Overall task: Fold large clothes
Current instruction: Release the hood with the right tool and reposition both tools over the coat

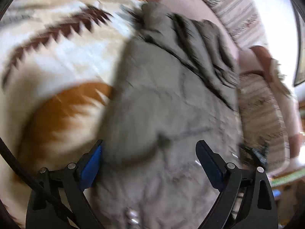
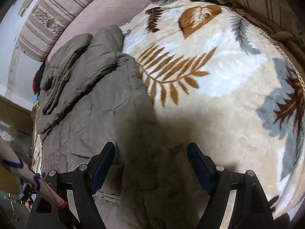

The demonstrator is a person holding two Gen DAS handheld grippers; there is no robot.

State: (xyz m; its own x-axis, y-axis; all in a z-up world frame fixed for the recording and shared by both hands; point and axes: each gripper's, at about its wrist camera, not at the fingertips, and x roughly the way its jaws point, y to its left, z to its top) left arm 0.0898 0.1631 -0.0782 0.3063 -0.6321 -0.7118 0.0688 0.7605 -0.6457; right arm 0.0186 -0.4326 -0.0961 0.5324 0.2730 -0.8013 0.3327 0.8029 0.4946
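Note:
A grey-brown padded garment (image 1: pixel 167 99) lies spread on a cream blanket with leaf prints (image 1: pixel 63 57), its far part bunched in folds. The left wrist view is blurred. My left gripper (image 1: pixel 148 152) hangs open just above the garment's near part, and no cloth is pinched between its blue pads. In the right wrist view the same garment (image 2: pixel 91 99) covers the left half and the blanket (image 2: pixel 219 87) the right. My right gripper (image 2: pixel 150 152) stands open over the garment's near right edge, with nothing between its fingers.
A striped cushion (image 2: pixel 51 19) and a pink sheet (image 2: pixel 106 9) lie beyond the garment. More striped bedding (image 1: pixel 263 114) lies on the right in the left wrist view. A person's forearm with a blue strap (image 2: pixel 21 169) shows at lower left in the right wrist view.

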